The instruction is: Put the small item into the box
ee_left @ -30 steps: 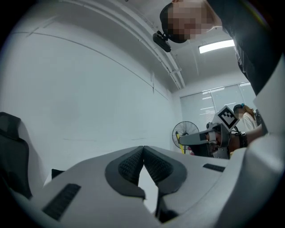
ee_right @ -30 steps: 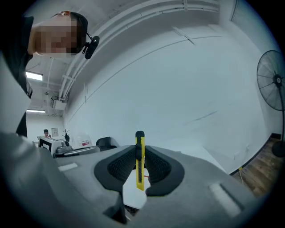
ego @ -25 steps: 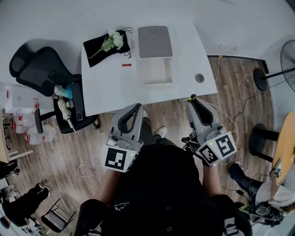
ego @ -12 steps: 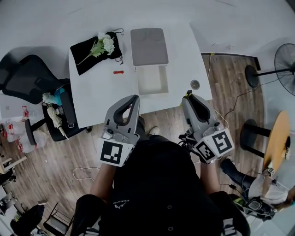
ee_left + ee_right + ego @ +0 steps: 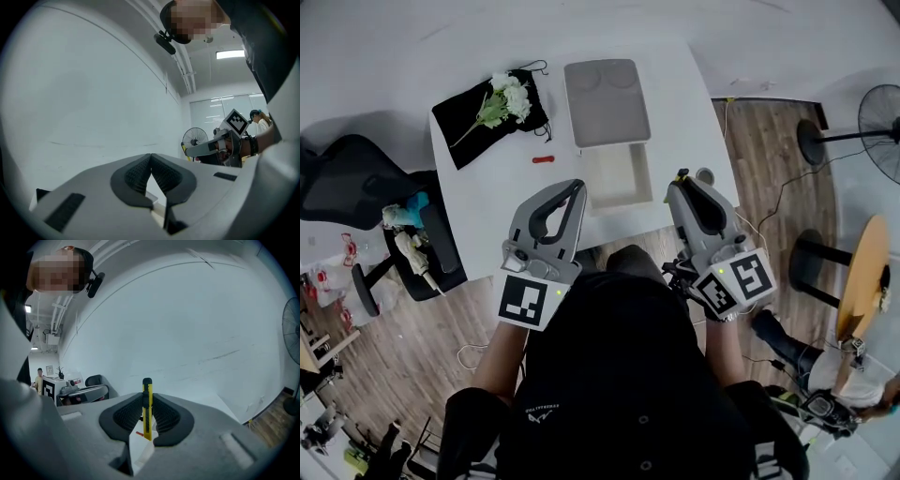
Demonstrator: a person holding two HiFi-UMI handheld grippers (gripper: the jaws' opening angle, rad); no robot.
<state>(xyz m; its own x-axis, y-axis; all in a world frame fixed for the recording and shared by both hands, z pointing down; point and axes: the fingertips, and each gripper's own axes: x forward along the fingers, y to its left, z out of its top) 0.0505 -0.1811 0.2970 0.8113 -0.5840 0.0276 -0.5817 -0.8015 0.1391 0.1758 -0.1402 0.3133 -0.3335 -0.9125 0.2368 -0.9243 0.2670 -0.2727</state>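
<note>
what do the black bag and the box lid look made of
Black bag: soft matte fabric, going by its limp, creased lie and the thin cords at its edge. Box lid: grey, smooth, matte, with two shallow round dents; probably moulded plastic or card, hard to tell which.

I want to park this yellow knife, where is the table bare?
Bare table lies nearer you than the red item, left of the box; also a strip right of its lid. The black cloth crowds the far left corner.
</note>
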